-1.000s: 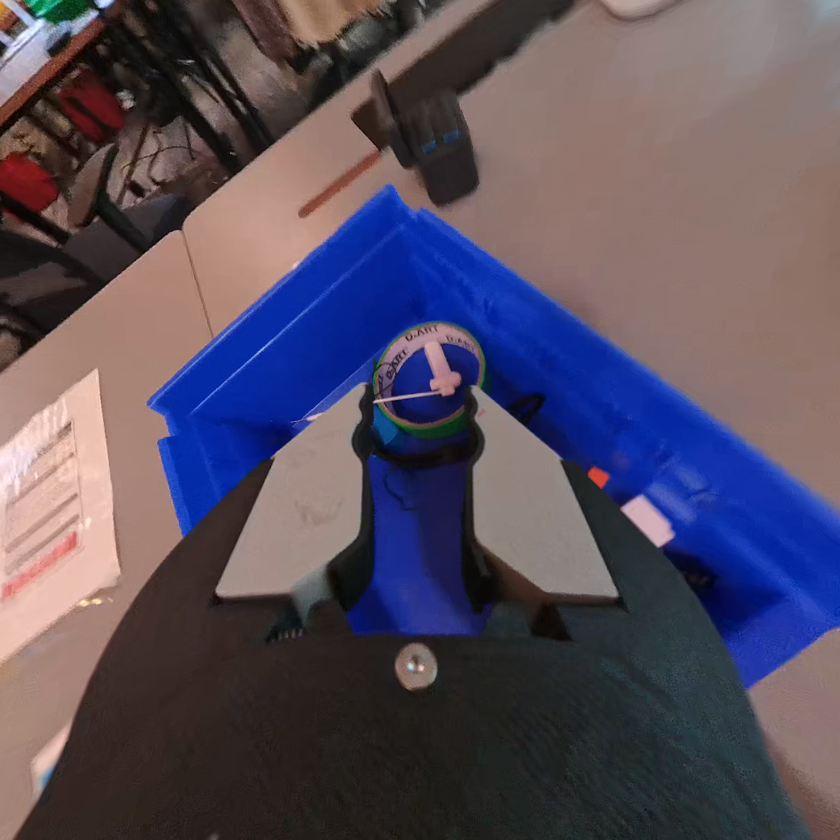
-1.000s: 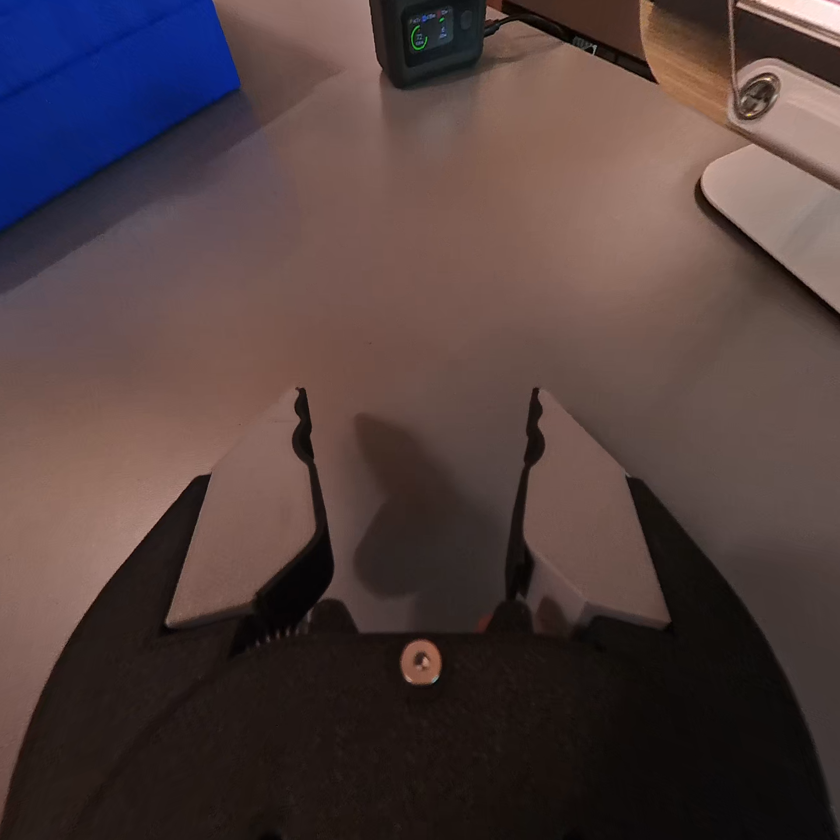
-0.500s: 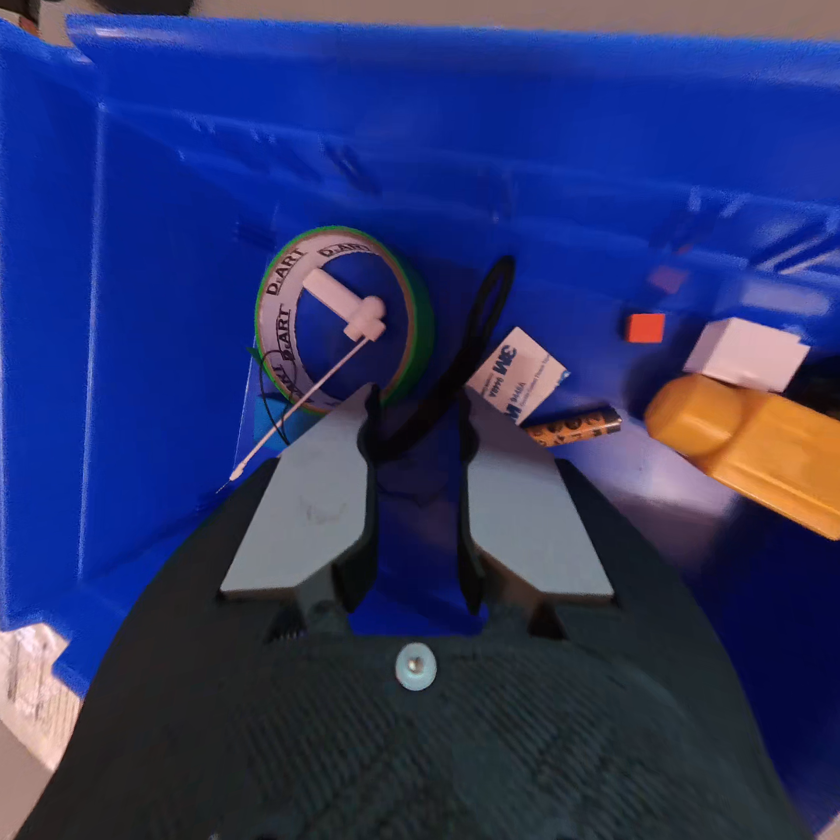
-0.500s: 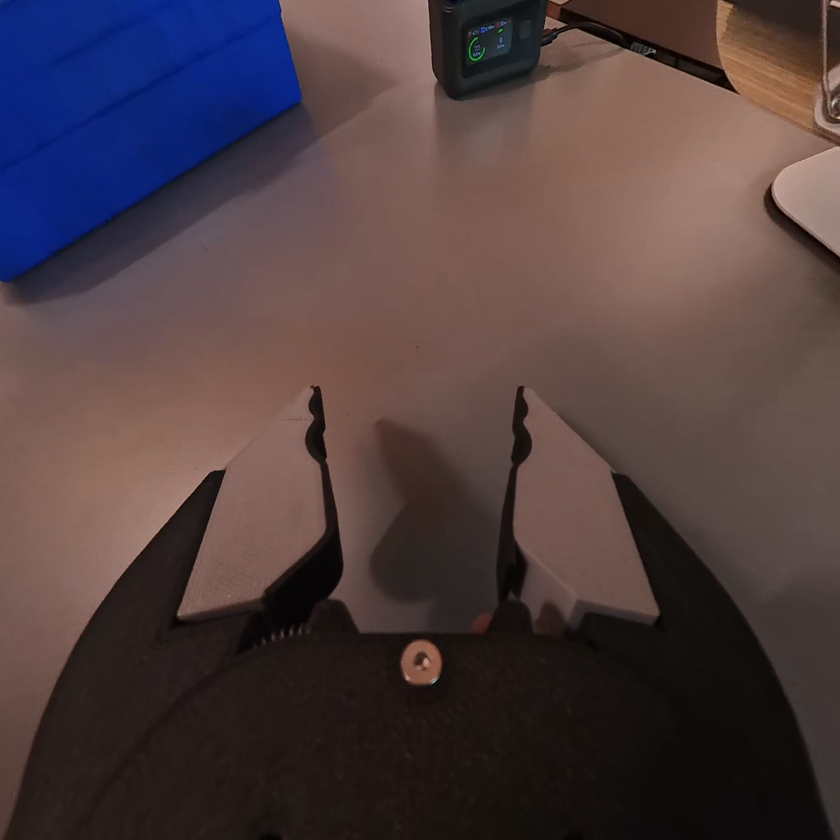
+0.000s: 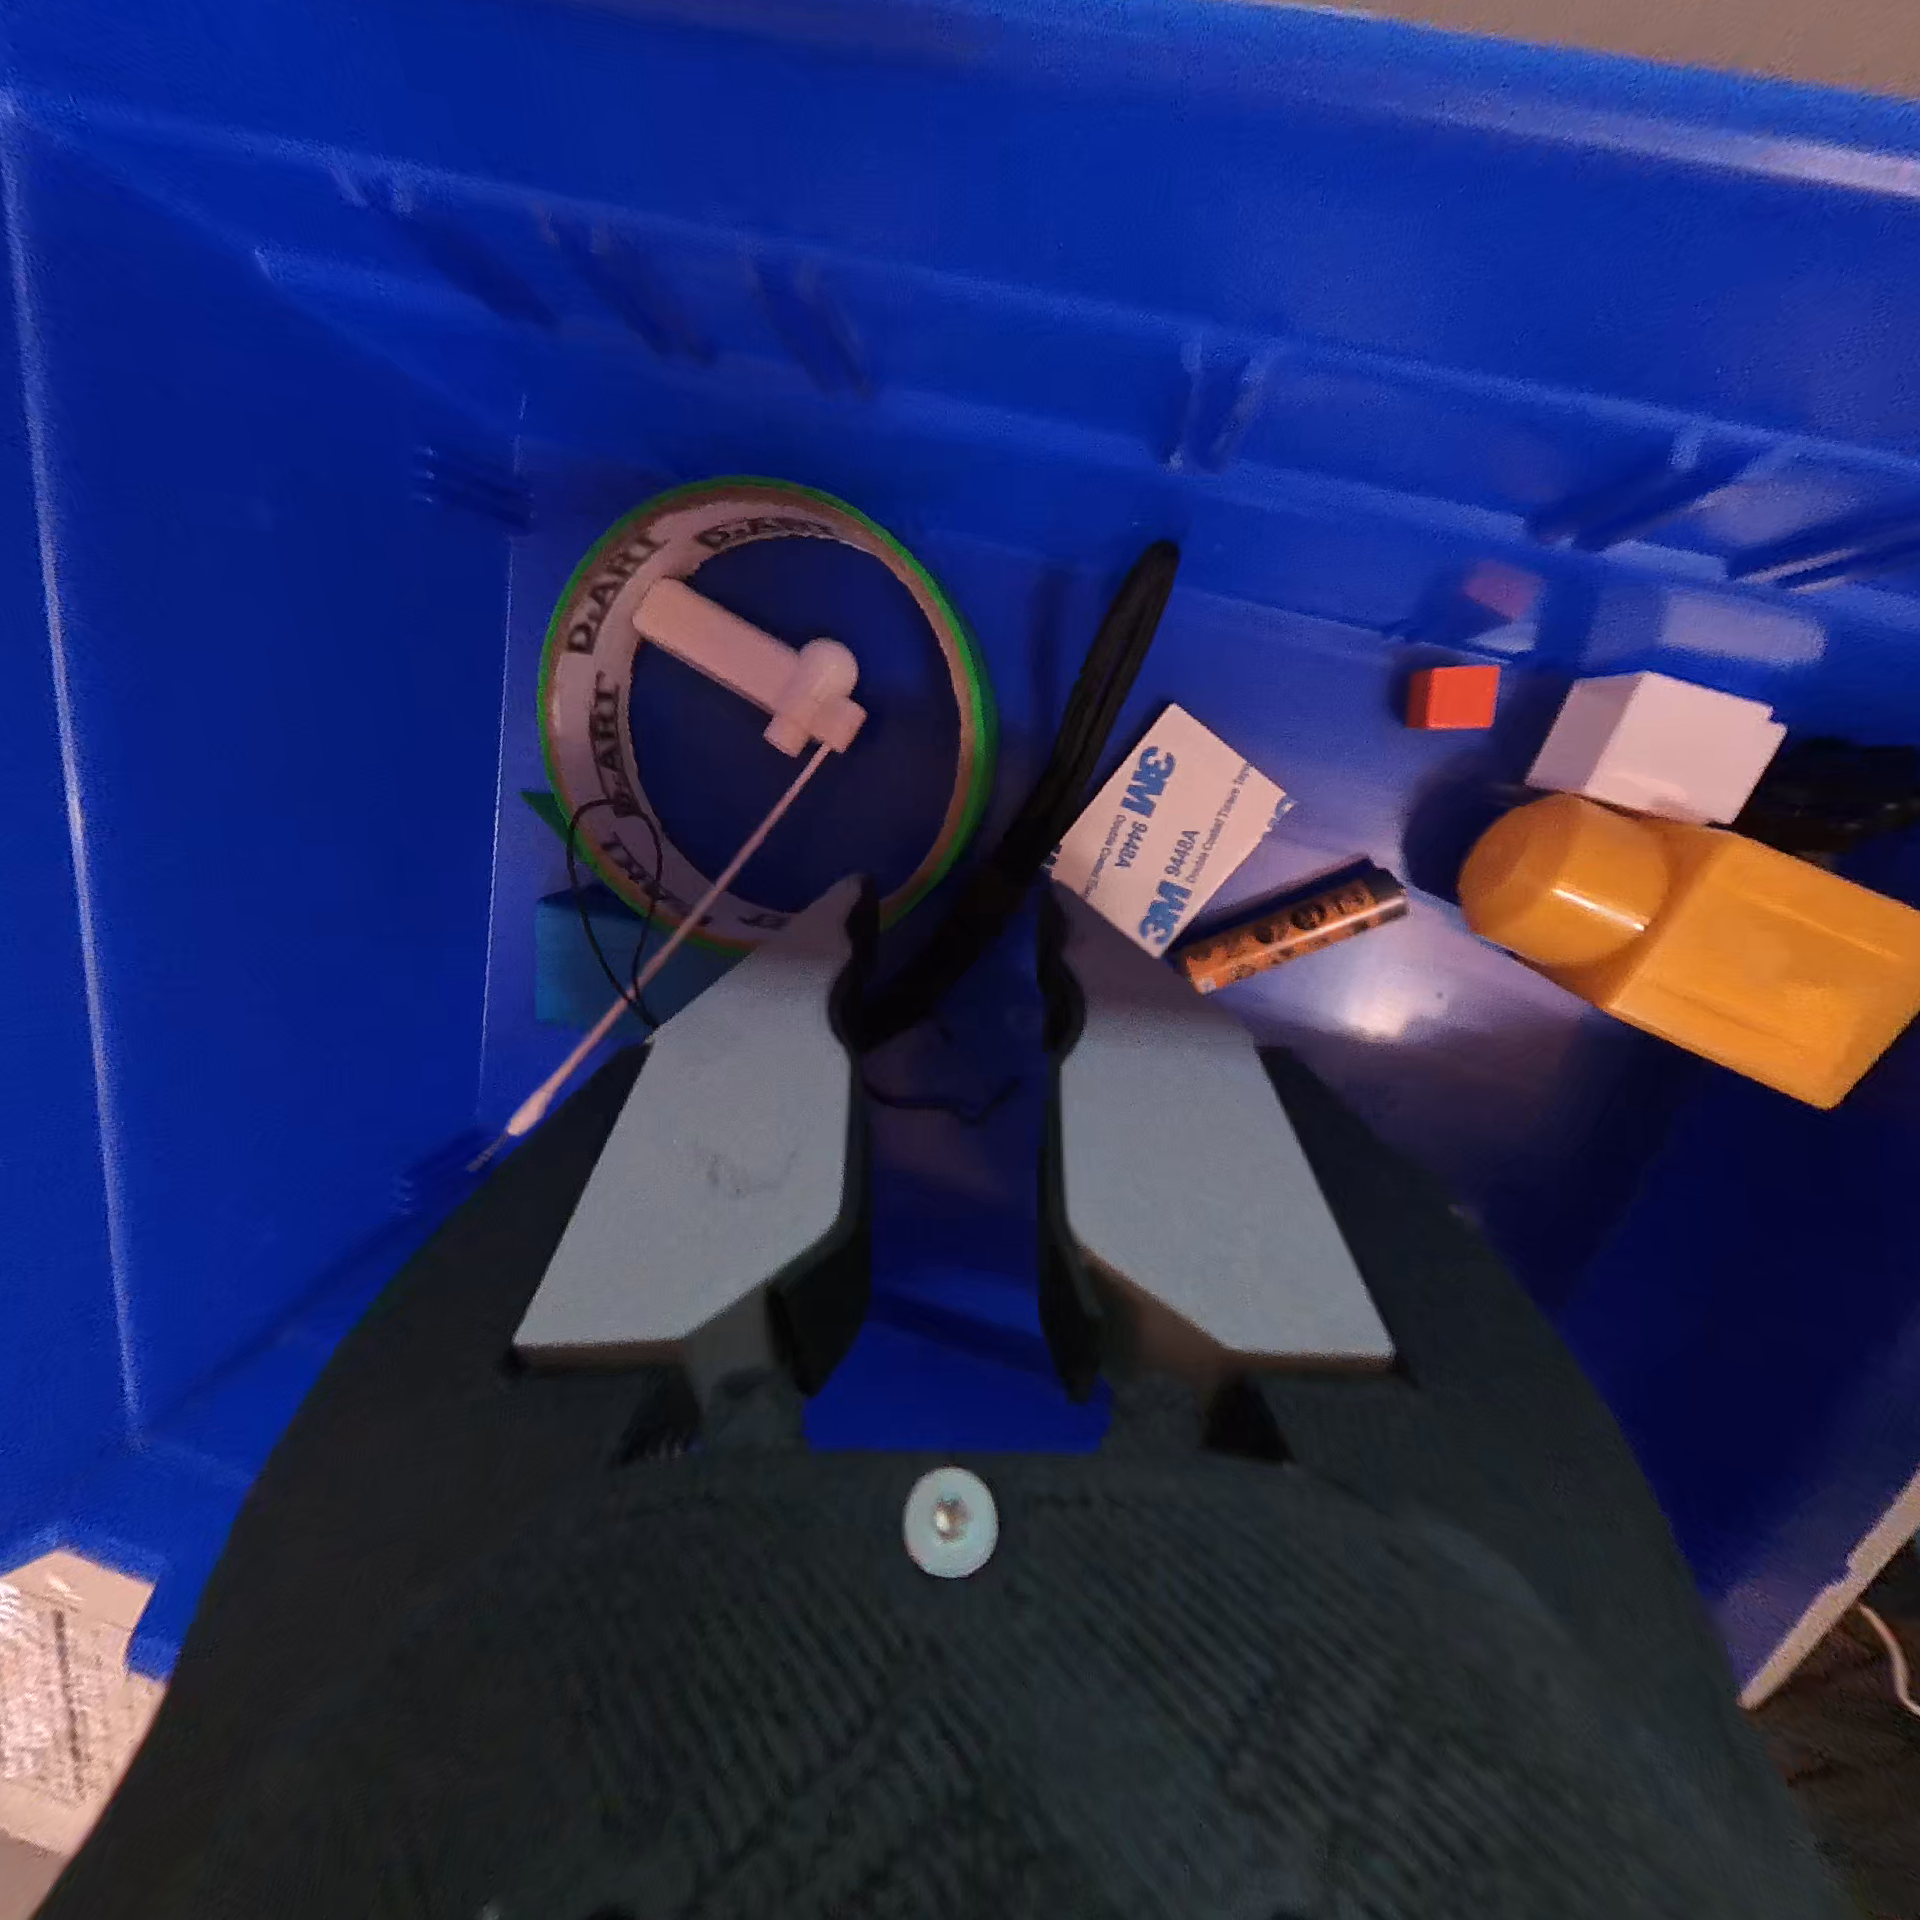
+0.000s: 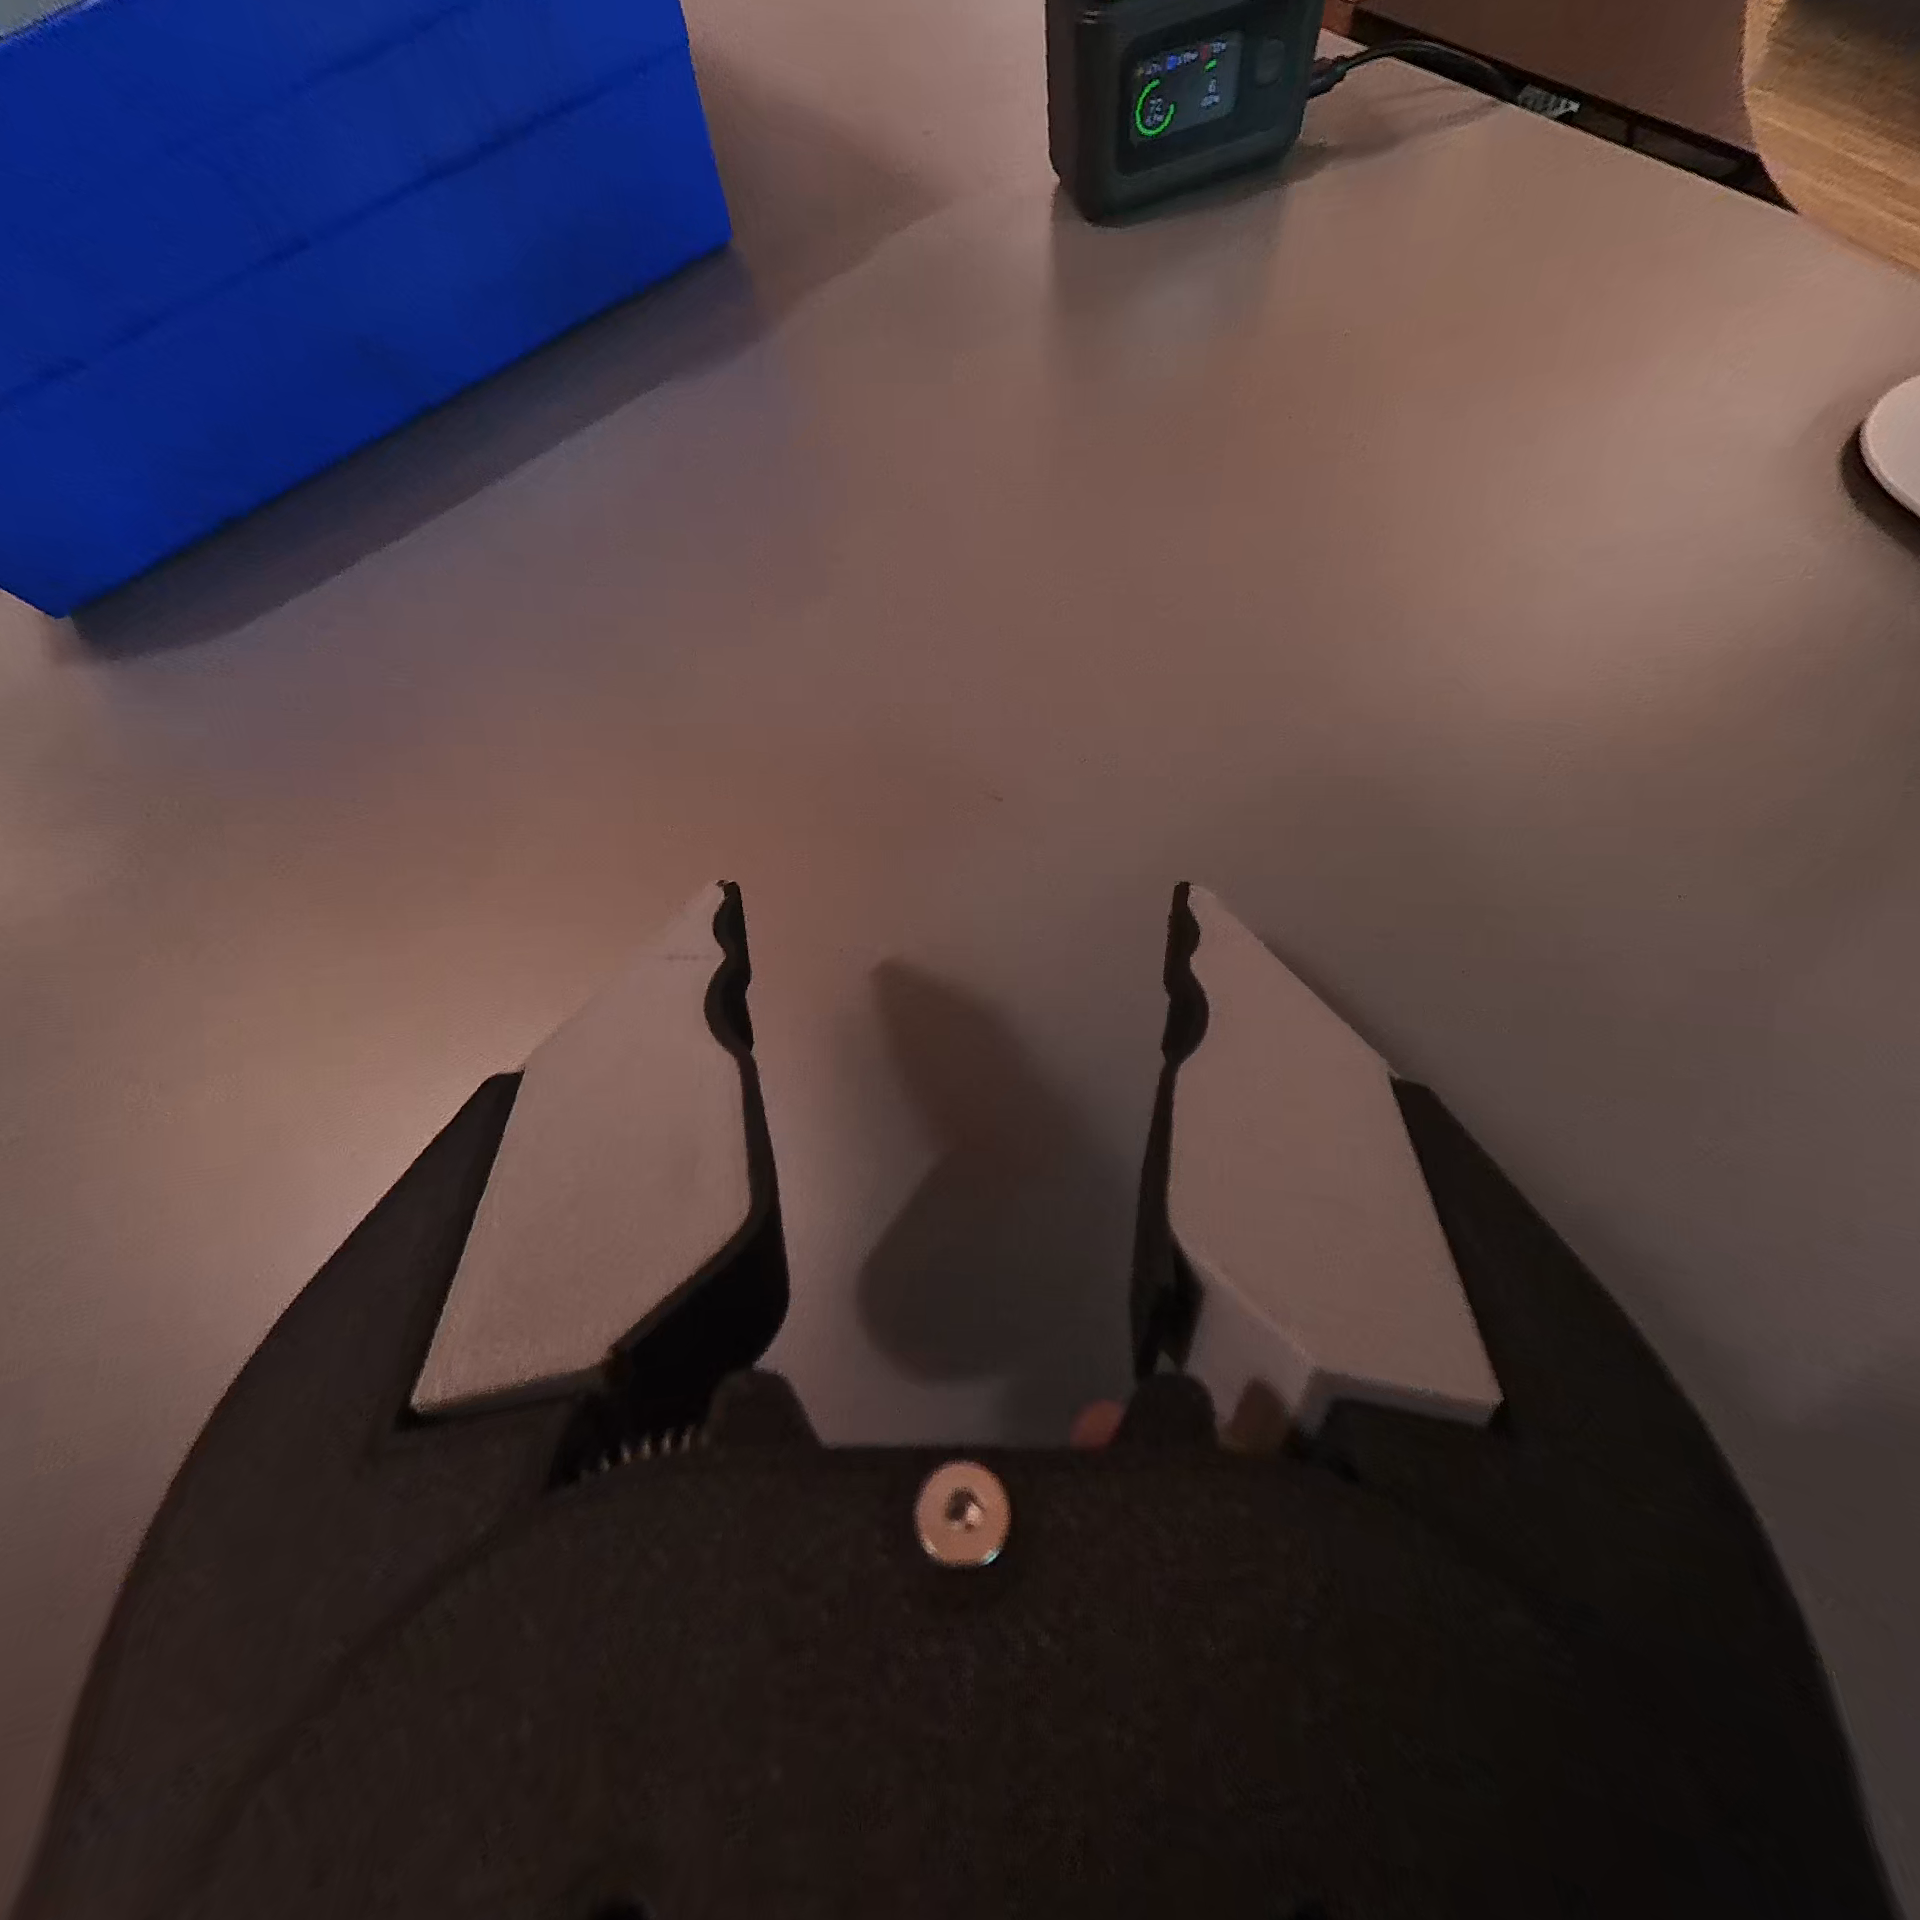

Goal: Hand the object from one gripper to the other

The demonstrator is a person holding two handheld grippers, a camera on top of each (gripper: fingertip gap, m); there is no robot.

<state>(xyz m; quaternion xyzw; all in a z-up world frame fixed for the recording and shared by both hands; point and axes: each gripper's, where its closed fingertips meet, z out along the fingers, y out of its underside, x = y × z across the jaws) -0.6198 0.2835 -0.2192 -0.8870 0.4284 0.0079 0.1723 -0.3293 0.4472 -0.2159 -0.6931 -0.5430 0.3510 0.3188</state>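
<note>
Since half a second ago the left gripper (image 5: 951,935) has sunk a little deeper into the blue bin (image 5: 1039,260); the contents read larger, layout unchanged. Right wrist view has drifted slightly, with the bin's outer wall (image 6: 312,260) now further in at 10 o'clock.

Left gripper: jaws parted to a narrow gap, nothing clamped. A black elastic loop (image 5: 1081,769) lies on the bin floor, running from 12 o'clock down into the gap between the fingertips. Whether either finger touches it I cannot tell. My reading: this loop is the object to be handed over.

Around it: a roll of green tape (image 5: 966,727) at 11 o'clock with a white plastic tag pin (image 5: 758,665) lying across its hole; a white adhesive pad (image 5: 1164,821) just beside the loop at 1 o'clock; a small battery (image 5: 1294,925); an orange block (image 5: 1704,935), white cube (image 5: 1652,758) and red cube (image 5: 1452,696) at 2 o'clock.

Right gripper (image 6: 956,894): jaws wide apart, empty, low over the bare worktop (image 6: 1039,571). A small dark device with a lit screen (image 6: 1179,104) stands at 12 o'clock.

Progress: early. No grasp yet; pick-up, lift, meeting and transfer all remain.
</note>
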